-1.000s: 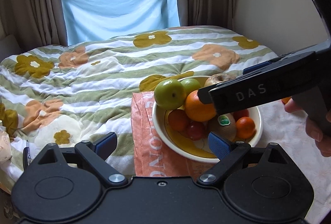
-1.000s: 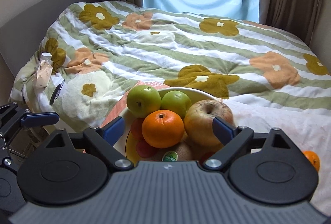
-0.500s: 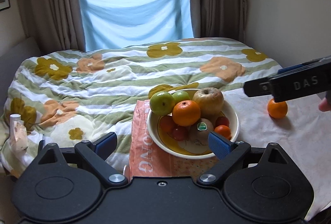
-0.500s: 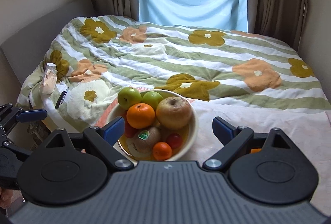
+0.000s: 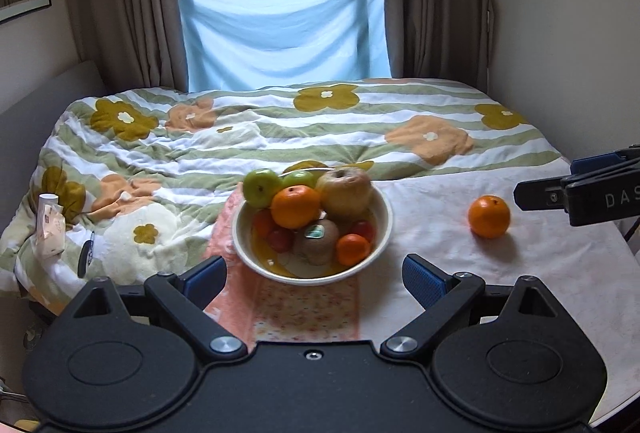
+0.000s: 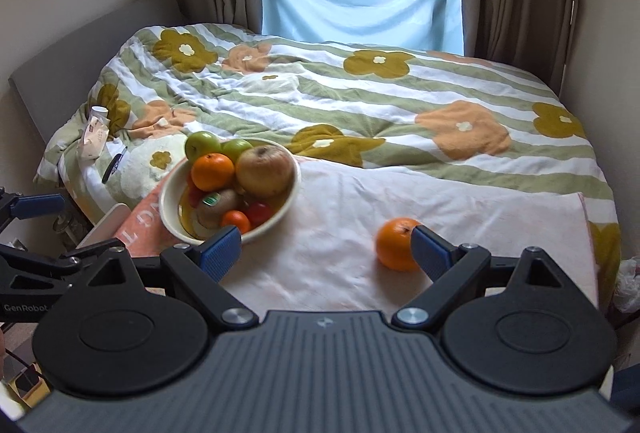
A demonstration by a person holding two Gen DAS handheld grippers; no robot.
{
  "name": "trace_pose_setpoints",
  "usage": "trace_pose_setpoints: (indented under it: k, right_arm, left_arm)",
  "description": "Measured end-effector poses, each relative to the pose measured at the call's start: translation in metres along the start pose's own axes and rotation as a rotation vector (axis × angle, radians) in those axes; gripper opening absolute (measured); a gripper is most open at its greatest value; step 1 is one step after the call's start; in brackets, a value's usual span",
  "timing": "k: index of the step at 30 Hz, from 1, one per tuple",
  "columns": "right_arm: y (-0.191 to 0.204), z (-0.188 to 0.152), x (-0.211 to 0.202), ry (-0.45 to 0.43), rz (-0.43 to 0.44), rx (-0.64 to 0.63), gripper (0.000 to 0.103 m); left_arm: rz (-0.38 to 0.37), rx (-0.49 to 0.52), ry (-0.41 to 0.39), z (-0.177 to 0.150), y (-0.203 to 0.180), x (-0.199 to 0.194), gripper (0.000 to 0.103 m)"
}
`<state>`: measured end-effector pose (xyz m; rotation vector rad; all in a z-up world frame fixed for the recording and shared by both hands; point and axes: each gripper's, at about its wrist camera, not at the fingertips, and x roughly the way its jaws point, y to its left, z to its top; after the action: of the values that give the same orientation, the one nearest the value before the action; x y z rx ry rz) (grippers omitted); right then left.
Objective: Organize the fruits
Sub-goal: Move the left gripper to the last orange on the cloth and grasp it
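A cream bowl (image 5: pixel 380 233) (image 6: pixel 170 203) sits on the cloth-covered table, piled with fruit: two green apples (image 5: pixel 262 187), an orange (image 5: pixel 295 206), a large yellowish apple (image 5: pixel 346 191), a kiwi with a sticker (image 5: pixel 316 241), a small tangerine and red fruits. A loose orange (image 5: pixel 489 215) (image 6: pixel 394 243) lies on the white cloth to the bowl's right. My left gripper (image 5: pixel 314 279) is open and empty, just short of the bowl. My right gripper (image 6: pixel 326 253) is open and empty, its right fingertip beside the loose orange.
A bed with a flowered, striped quilt (image 5: pixel 280 137) lies behind the table. An orange printed cloth (image 5: pixel 304 309) lies under the bowl. A small carton (image 5: pixel 50 229) and a pen lie at the bed's left edge. Walls stand close on both sides.
Both grippers have pulled back and up from the bowl. The right gripper has moved right, away from over the fruit, and the loose orange has come into view.
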<state>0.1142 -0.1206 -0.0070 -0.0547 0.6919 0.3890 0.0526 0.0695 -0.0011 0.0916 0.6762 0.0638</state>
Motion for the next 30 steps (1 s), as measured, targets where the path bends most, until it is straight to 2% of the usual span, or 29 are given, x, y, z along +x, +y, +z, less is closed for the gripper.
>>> trace_pose_setpoints:
  k: [7,14,19,25,28,30]
  right_arm:
    - [-0.051,-0.017,-0.001,0.01,-0.021,0.013,0.103]
    - [-0.105,-0.034,0.015,0.022,-0.064,0.059,0.103]
    - [-0.137,-0.044,0.035,0.041,-0.09,0.093,0.103]
    - [-0.165,-0.053,0.053,0.068,-0.109,0.147,0.103]
    - [-0.172,-0.058,0.056,0.078,-0.117,0.165,0.103]
    - [-0.174,-0.059,0.058,0.082,-0.121,0.17,0.103]
  left_arm:
    - [-0.051,0.066,-0.017,0.005,-0.061,0.021,0.097]
    - [-0.178,0.149,-0.02,0.01,-0.115,0.072,0.097]
    - [-0.232,0.224,-0.01,0.011,-0.145,0.114,0.097]
    - [-0.249,0.293,0.013,0.008,-0.173,0.159,0.095]
    - [-0.263,0.292,0.022,0.01,-0.18,0.173,0.093]
    - [-0.268,0.286,0.031,0.012,-0.182,0.179,0.088]
